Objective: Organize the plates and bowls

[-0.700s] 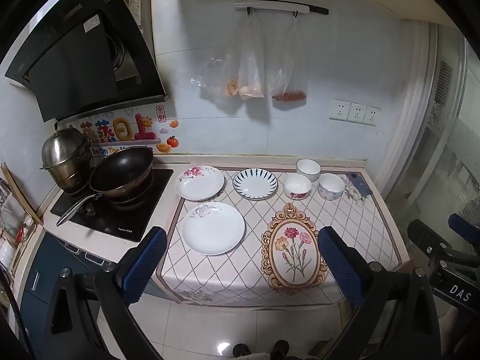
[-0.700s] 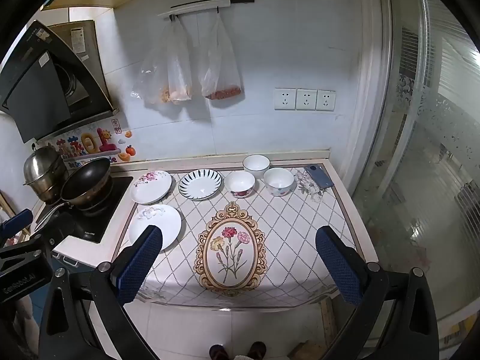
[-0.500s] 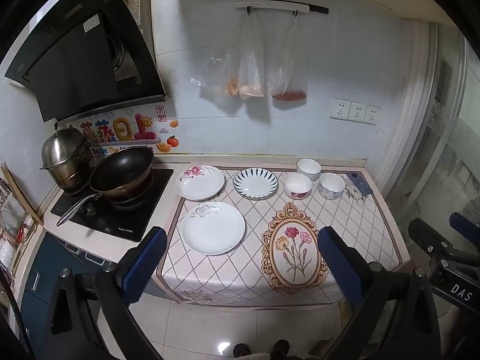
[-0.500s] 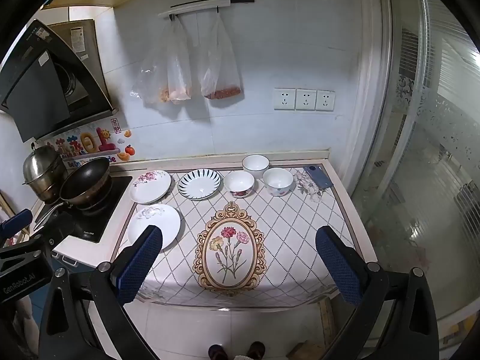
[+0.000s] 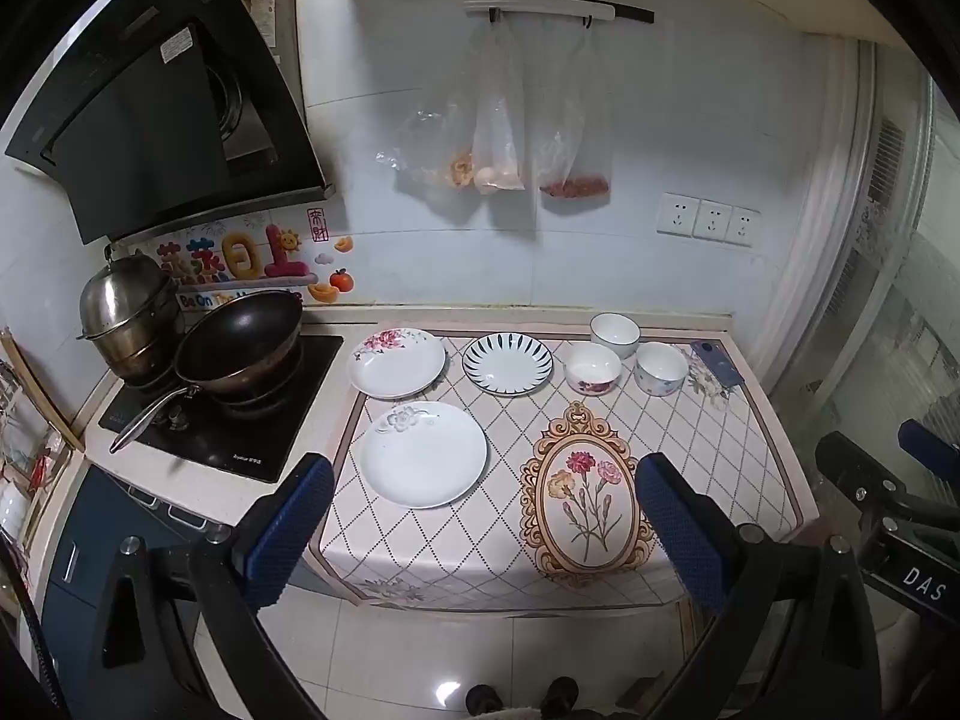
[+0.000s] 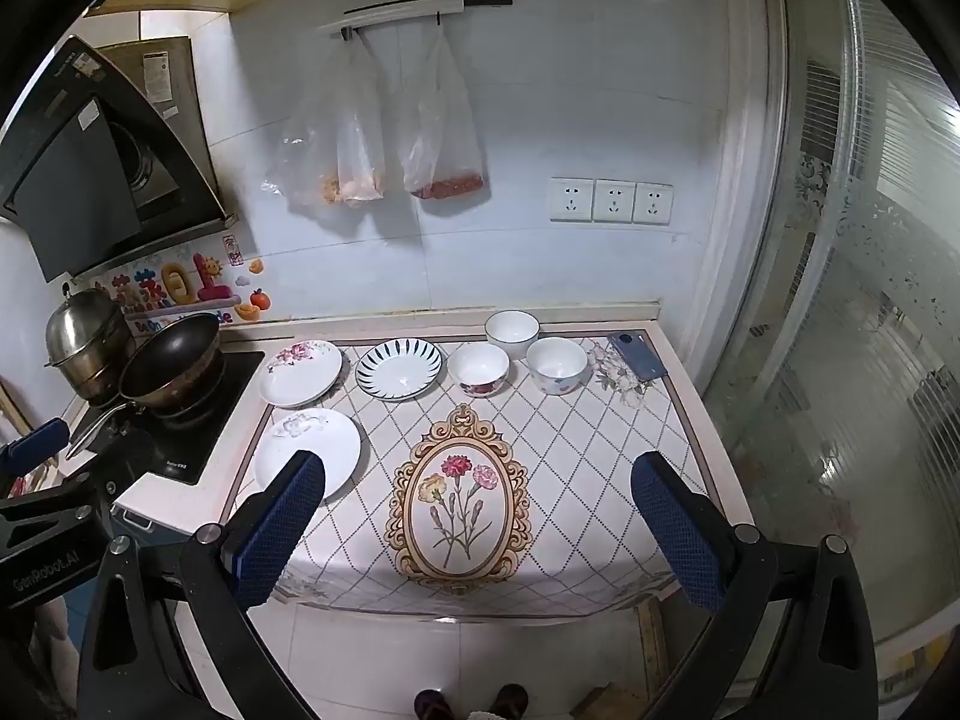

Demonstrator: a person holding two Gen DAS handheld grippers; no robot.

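Three plates lie on the counter: a large white plate at the front left, a pink-flower plate behind it, and a blue-striped plate to its right. Three bowls stand at the back right: a plain white bowl, a red-flower bowl and a dotted bowl. My left gripper and right gripper are both open and empty, held back from the counter's front edge.
A flower-print oval mat lies at the front middle. A black wok and a steel pot sit on the stove at left. A phone lies at the back right corner. Plastic bags hang on the wall.
Both views have drifted very slightly; nothing on the counter has moved and both grippers stay open.
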